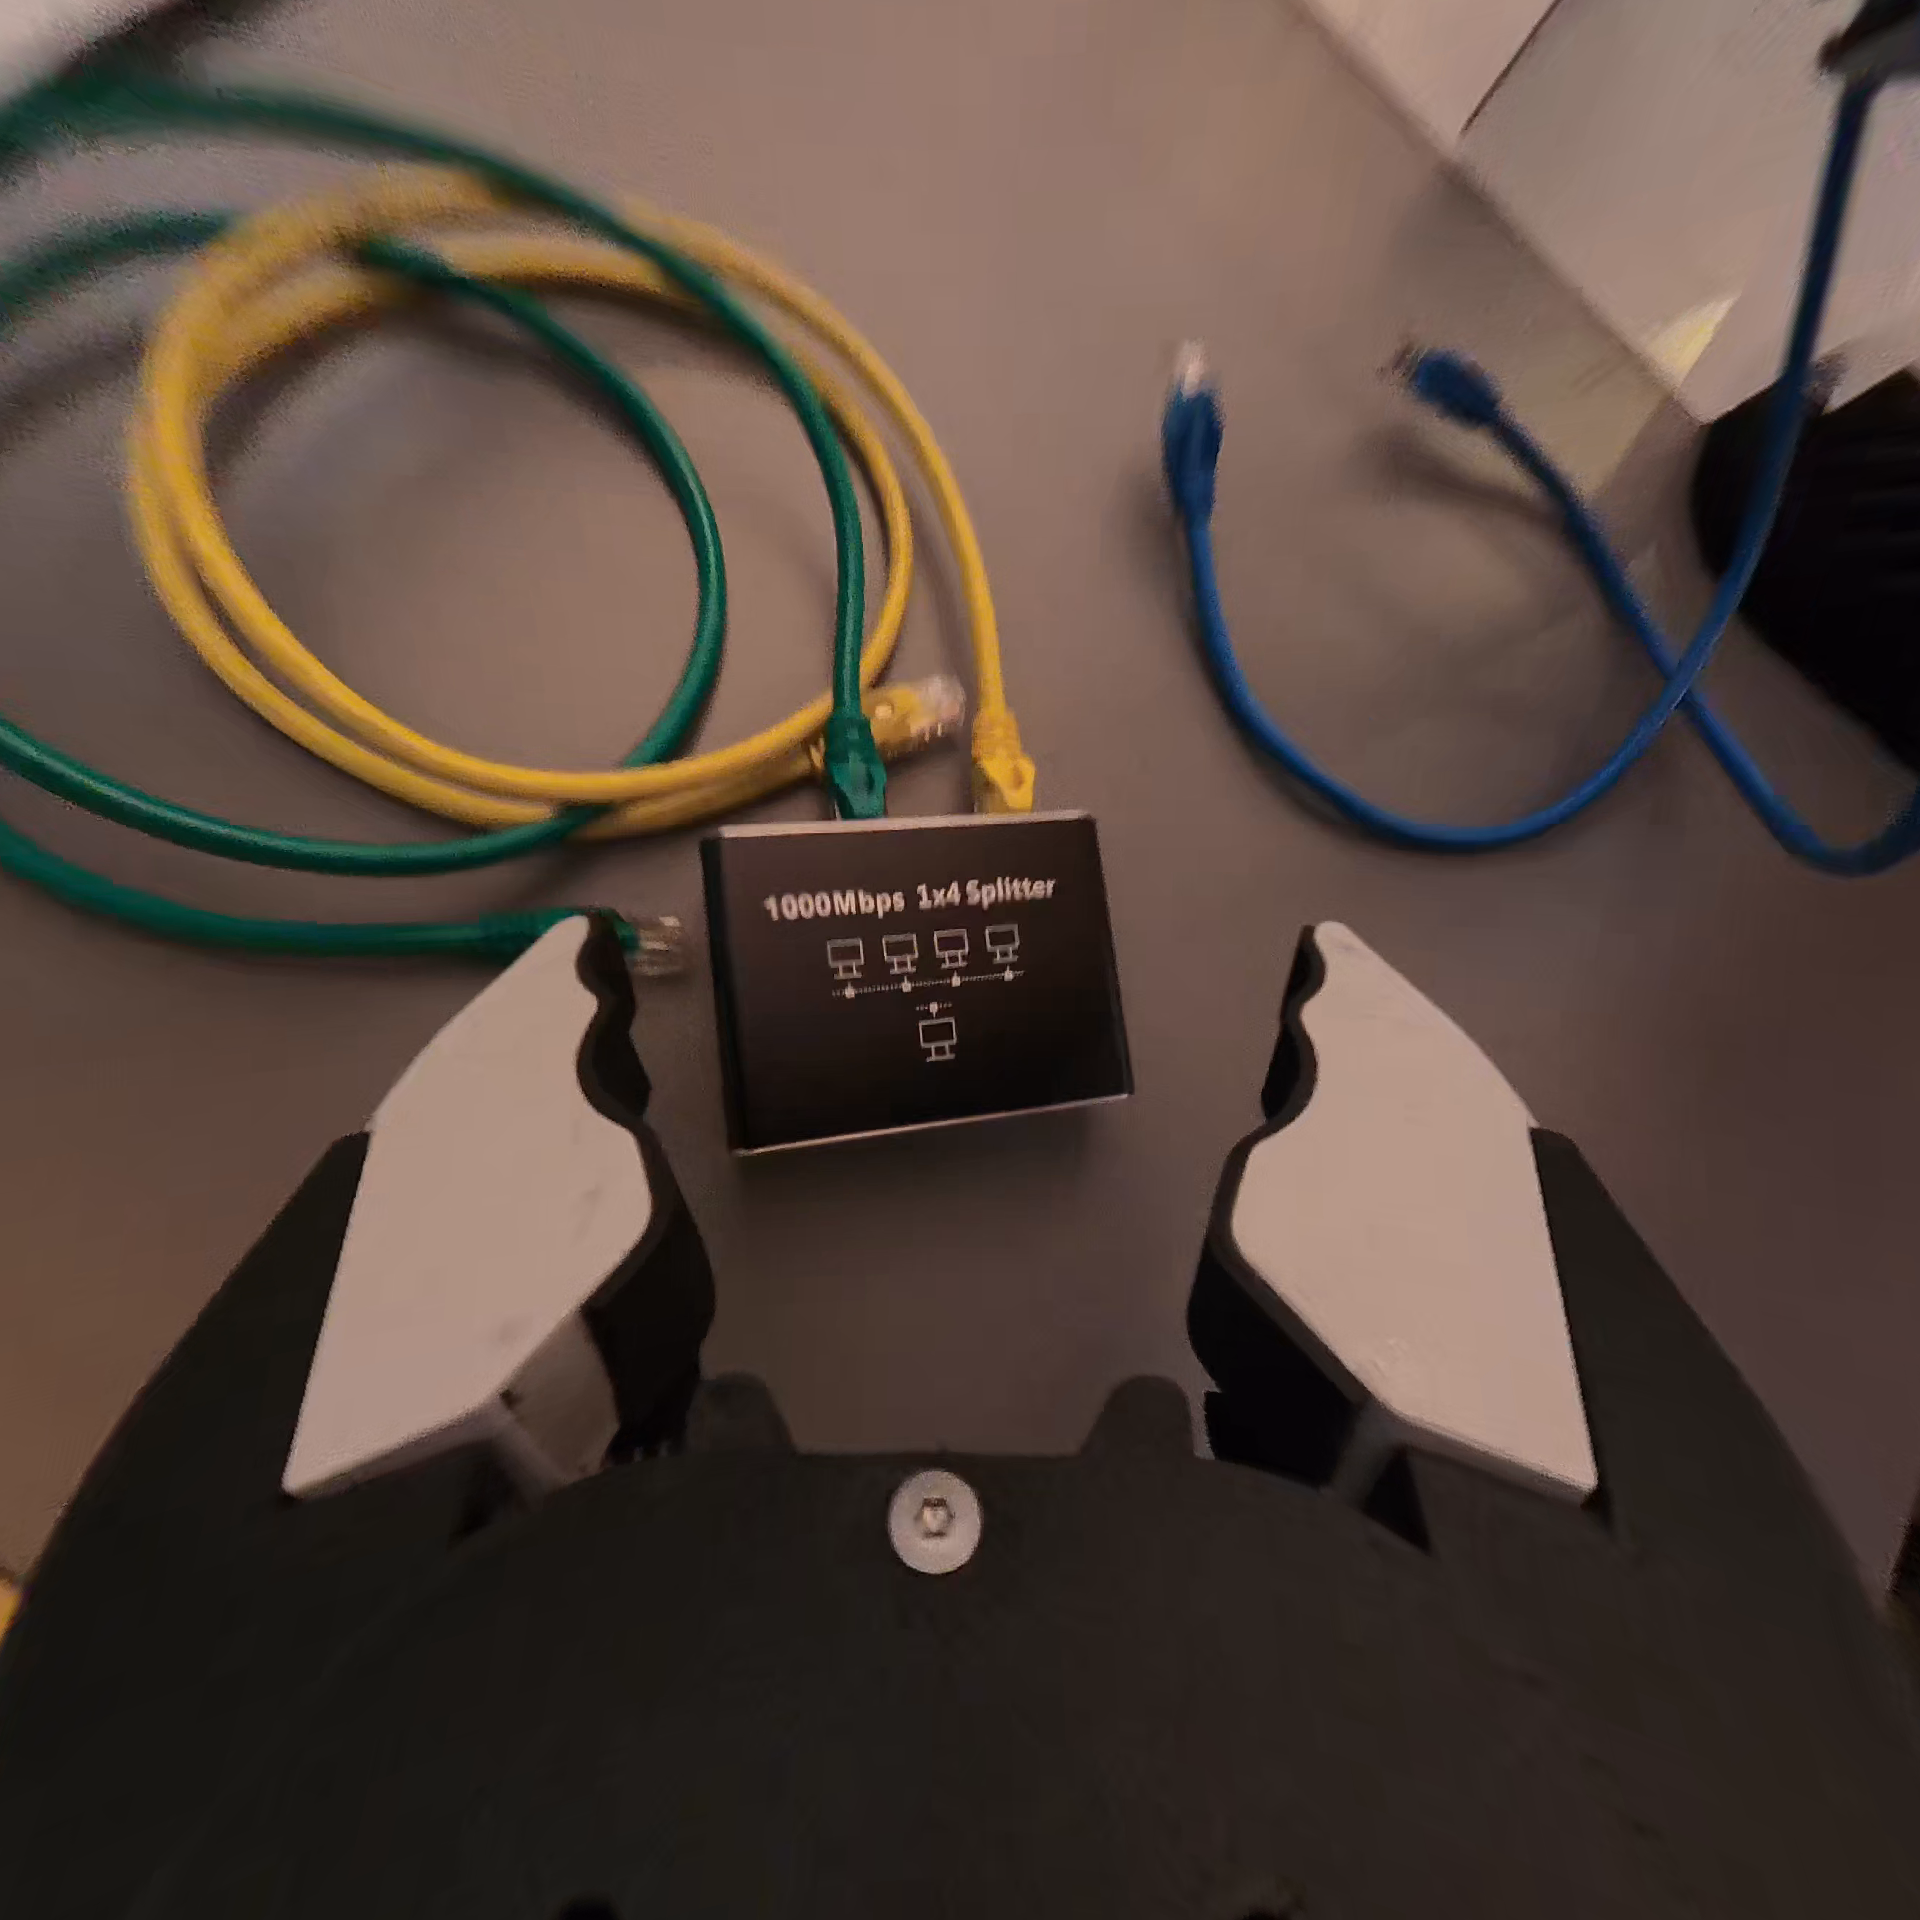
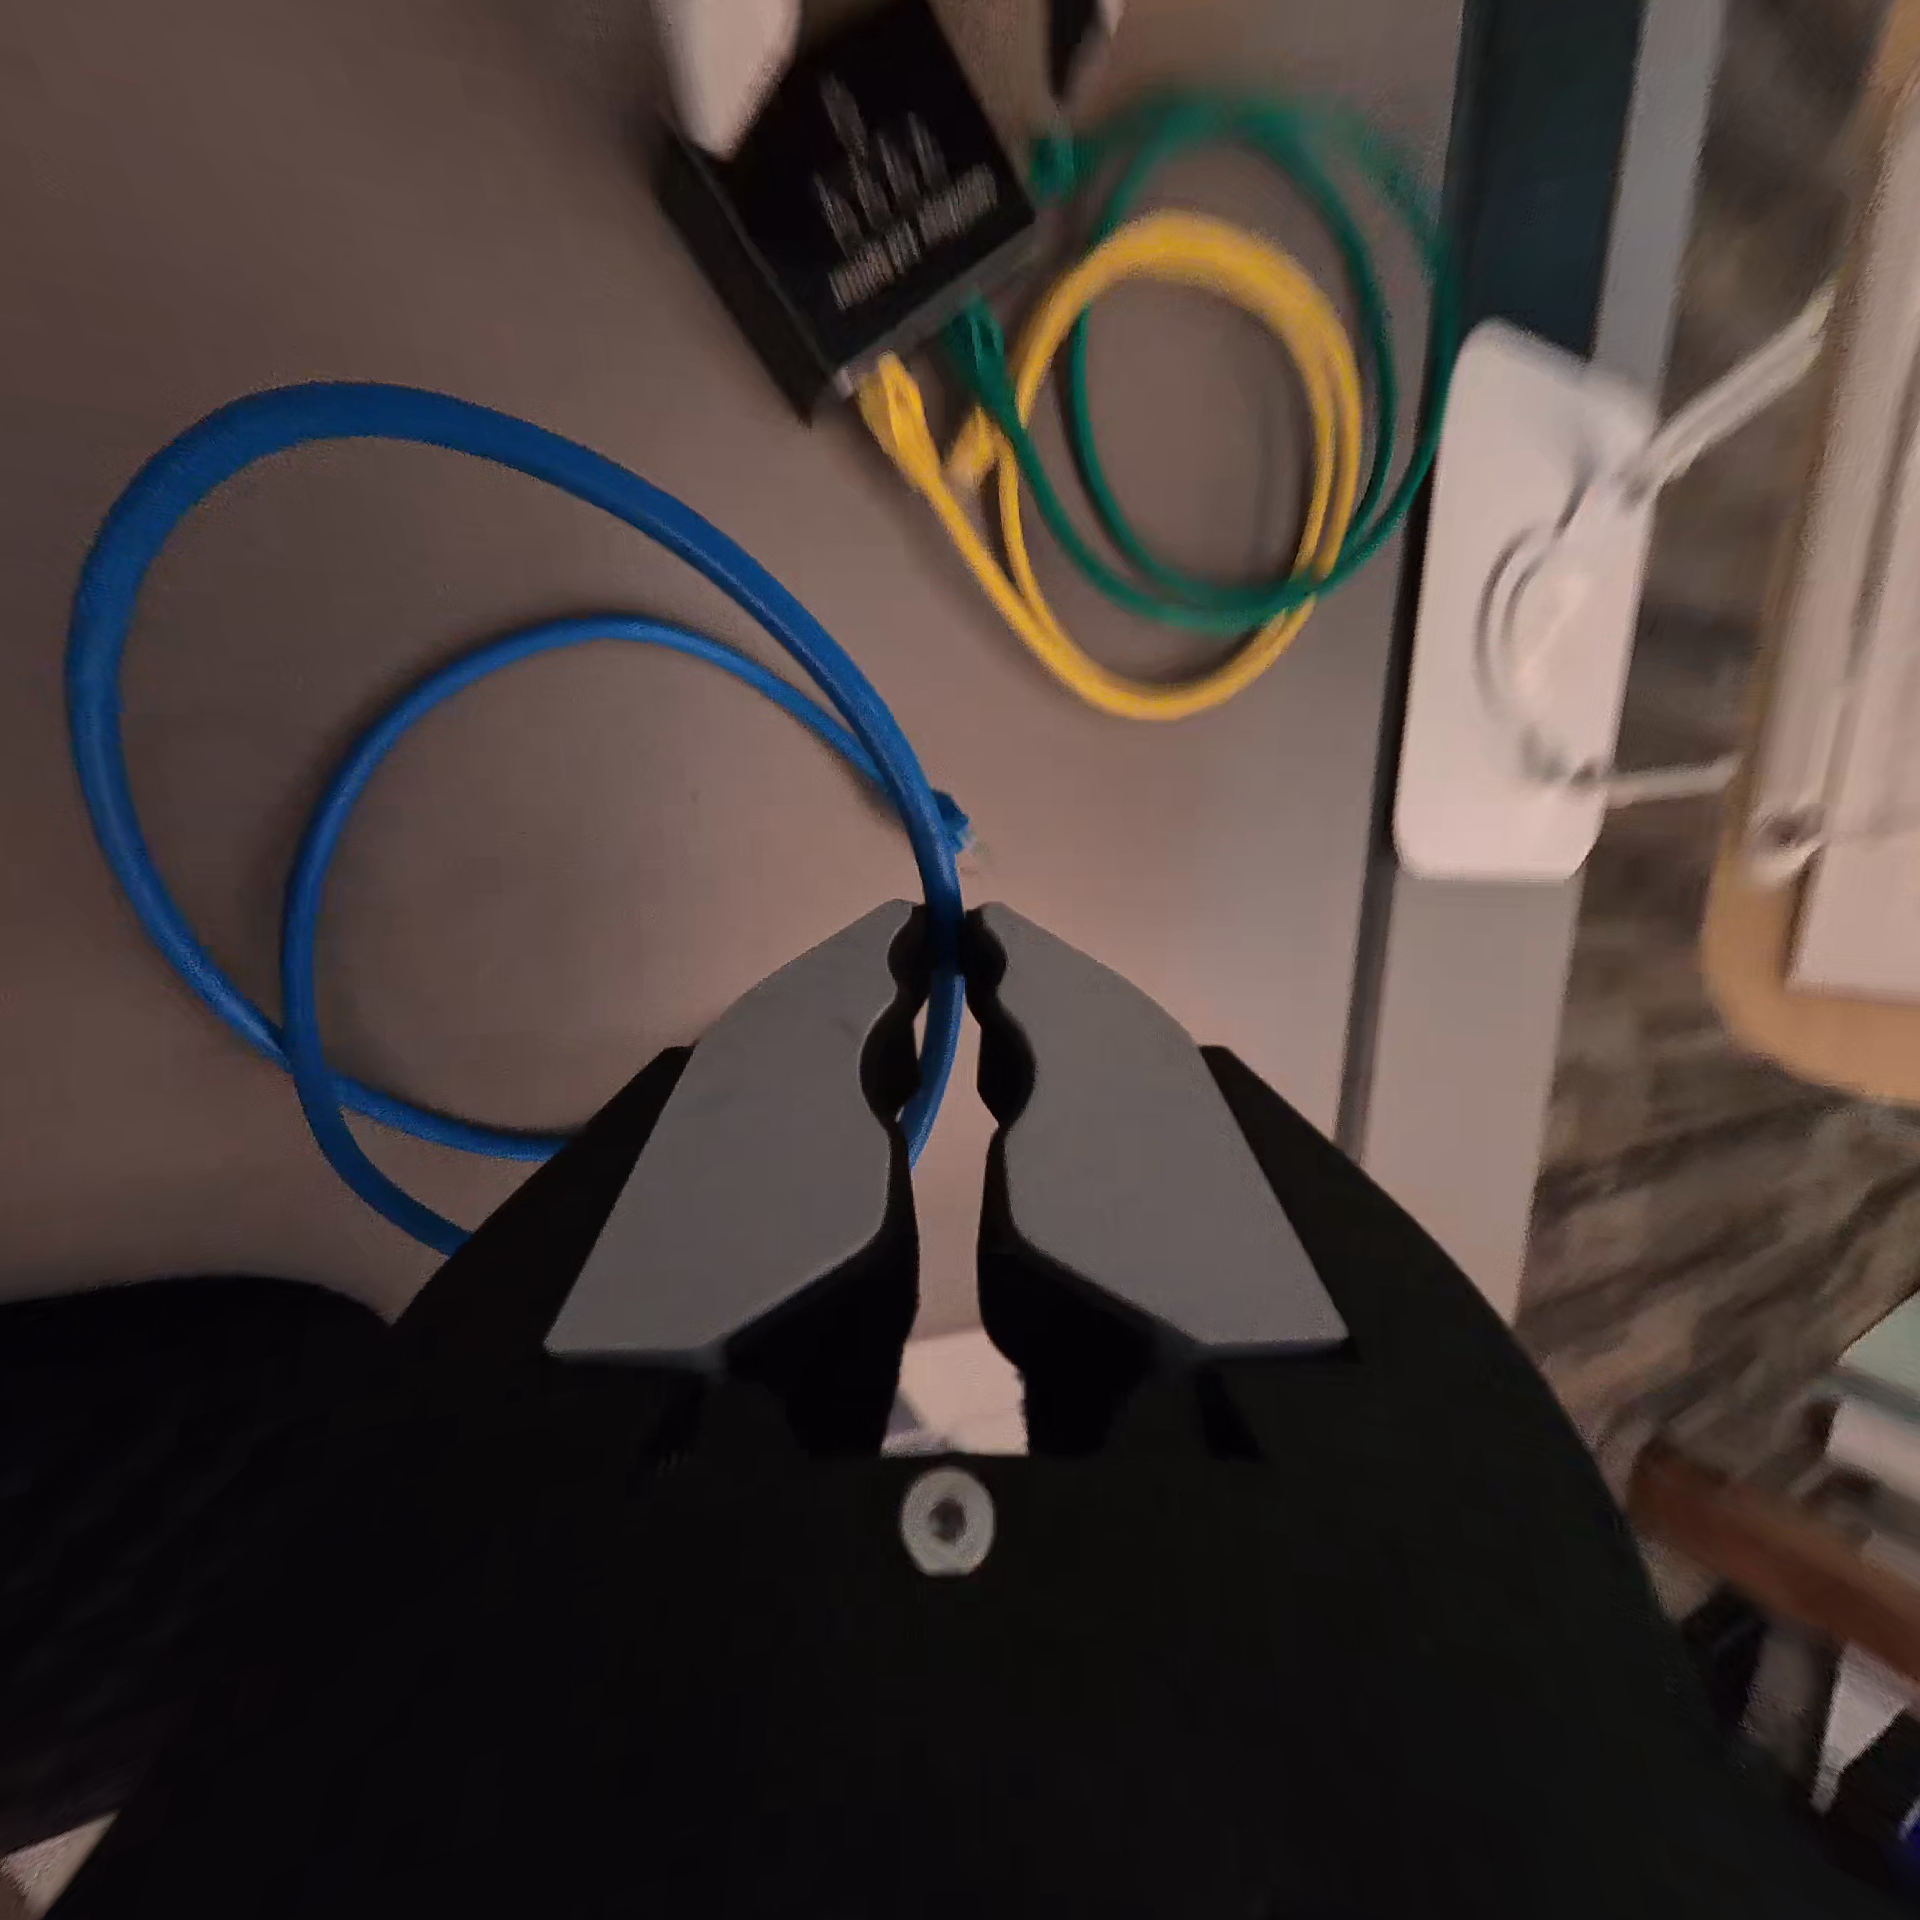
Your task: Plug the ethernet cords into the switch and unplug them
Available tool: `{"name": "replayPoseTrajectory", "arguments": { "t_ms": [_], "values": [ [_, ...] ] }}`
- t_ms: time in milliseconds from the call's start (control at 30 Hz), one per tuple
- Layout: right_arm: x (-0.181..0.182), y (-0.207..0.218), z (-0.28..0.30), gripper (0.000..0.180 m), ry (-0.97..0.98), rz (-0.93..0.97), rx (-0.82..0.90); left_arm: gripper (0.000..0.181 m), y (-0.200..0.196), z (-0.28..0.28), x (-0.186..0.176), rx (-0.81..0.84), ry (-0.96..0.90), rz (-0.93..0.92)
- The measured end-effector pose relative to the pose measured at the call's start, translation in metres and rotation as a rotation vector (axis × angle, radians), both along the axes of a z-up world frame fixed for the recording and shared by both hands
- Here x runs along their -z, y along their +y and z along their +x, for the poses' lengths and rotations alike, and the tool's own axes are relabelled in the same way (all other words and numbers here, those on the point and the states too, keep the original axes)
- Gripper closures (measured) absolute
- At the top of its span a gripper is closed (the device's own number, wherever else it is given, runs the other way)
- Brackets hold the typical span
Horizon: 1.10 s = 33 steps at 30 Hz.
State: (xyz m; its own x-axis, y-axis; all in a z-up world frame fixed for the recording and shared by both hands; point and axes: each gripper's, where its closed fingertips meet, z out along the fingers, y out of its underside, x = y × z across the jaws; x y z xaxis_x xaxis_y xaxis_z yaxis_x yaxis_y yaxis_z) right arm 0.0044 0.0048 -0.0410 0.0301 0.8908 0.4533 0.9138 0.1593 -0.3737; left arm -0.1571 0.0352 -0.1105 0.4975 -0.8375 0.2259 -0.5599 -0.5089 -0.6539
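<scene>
A small black switch box (image 1: 914,977) lies on the grey table, between the open fingers of my left gripper (image 1: 951,940), which does not touch it. A green cord (image 1: 854,582) and a yellow cord (image 1: 977,582) are plugged into its far side. A second green plug (image 1: 649,940) and a second yellow plug (image 1: 920,712) lie loose beside it. My right gripper (image 2: 943,920) is shut on the blue cord (image 2: 520,436) just behind its plug (image 2: 951,821), above the table. The blue cord (image 1: 1351,800) loops at the right in the left wrist view, with two blue plugs (image 1: 1190,416) showing. The switch (image 2: 862,208) also shows far off.
A white box (image 1: 1683,177) stands at the table's far right, with a black object (image 1: 1829,540) in front of it. In the right wrist view a white power block (image 2: 1507,623) with white wires hangs past the table edge (image 2: 1382,935).
</scene>
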Motion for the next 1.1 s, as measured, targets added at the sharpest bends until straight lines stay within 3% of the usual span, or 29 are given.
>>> {"name": "replayPoseTrajectory", "arguments": {
  "t_ms": [33, 100, 167, 233, 300, 400, 533, 767, 967, 1100],
  "values": [
    [-0.008, -0.006, -0.007, 0.173, 0.036, 0.034, -0.07, 0.062, 0.001, 0.001, -0.015, 0.001, -0.034, 0.054],
    [-0.022, -0.018, -0.022, 0.173, 0.099, 0.098, -0.196, 0.068, -0.012, 0.016, -0.053, 0.058, -0.193, 0.098],
    [-0.033, -0.032, -0.039, 0.173, 0.152, 0.15, -0.303, 0.09, -0.048, 0.042, -0.096, 0.204, -0.475, 0.019],
    [-0.045, -0.045, -0.052, 0.173, 0.197, 0.186, -0.377, 0.105, -0.07, 0.055, -0.112, 0.274, -0.609, -0.076],
    [-0.055, -0.054, -0.059, 0.173, 0.232, 0.215, -0.414, 0.105, -0.078, 0.06, -0.101, 0.325, -0.545, -0.102],
    [-0.068, -0.061, -0.059, 0.173, 0.26, 0.262, -0.432, 0.097, -0.062, 0.051, -0.083, 0.25, -0.416, -0.026],
    [-0.082, -0.066, -0.056, 0.173, 0.276, 0.318, -0.431, 0.097, -0.06, 0.038, -0.103, 0.23, -0.542, -0.088],
    [-0.093, -0.071, -0.054, 0.173, 0.286, 0.365, -0.436, 0.099, -0.092, 0.044, -0.114, 0.459, -0.787, -0.398],
    [-0.123, -0.091, -0.05, 0.173, 0.431, 0.391, -0.493, 0.094, -0.103, 0.045, -0.11, 0.544, -0.762, -0.312],
    [-0.136, -0.094, -0.04, 0.173, 0.483, 0.41, -0.491, 0.094, -0.099, 0.04, -0.129, 0.548, -0.895, -0.297]
  ]
}}
